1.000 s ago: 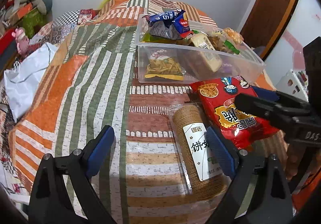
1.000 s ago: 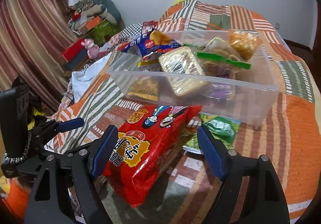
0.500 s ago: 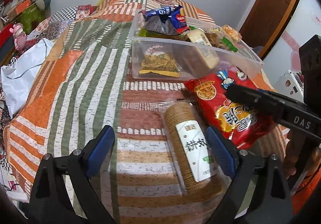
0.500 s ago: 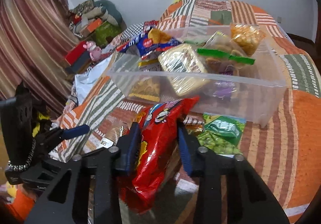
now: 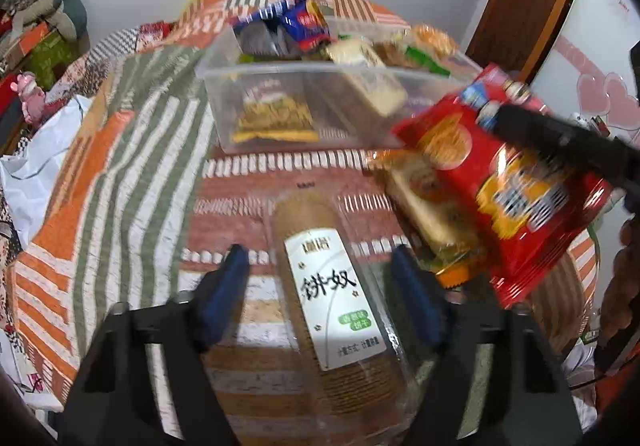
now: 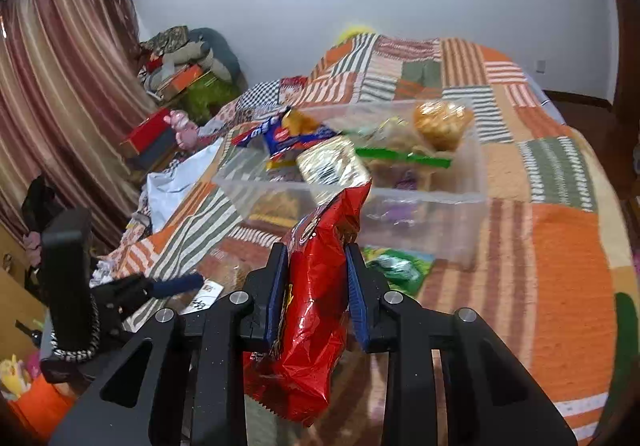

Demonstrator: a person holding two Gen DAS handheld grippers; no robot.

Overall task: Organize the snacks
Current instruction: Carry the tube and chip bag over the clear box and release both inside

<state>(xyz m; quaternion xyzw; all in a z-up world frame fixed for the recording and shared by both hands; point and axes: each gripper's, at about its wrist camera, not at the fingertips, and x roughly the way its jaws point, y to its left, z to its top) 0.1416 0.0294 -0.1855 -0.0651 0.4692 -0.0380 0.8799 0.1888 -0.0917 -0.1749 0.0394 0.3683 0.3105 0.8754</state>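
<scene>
The right gripper (image 6: pixel 316 286) is clamped on a shiny red snack bag (image 6: pixel 316 310) with cartoon print, lifted near the clear bin (image 6: pixel 440 202) of snacks. The left gripper (image 5: pixel 320 282) is closing around a biscuit sleeve (image 5: pixel 340 310) on the quilt (image 5: pixel 120 174), label reading "饼奴", pads not yet touching.

Home bedroom: quilted bed (image 6: pixel 560 246), curtains (image 6: pixel 60 86)

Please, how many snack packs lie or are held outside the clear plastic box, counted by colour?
Red bag, held by the right gripper: 1
Brown biscuit roll: 1
Tan packet: 1
Green packet: 1
Total: 4
</scene>
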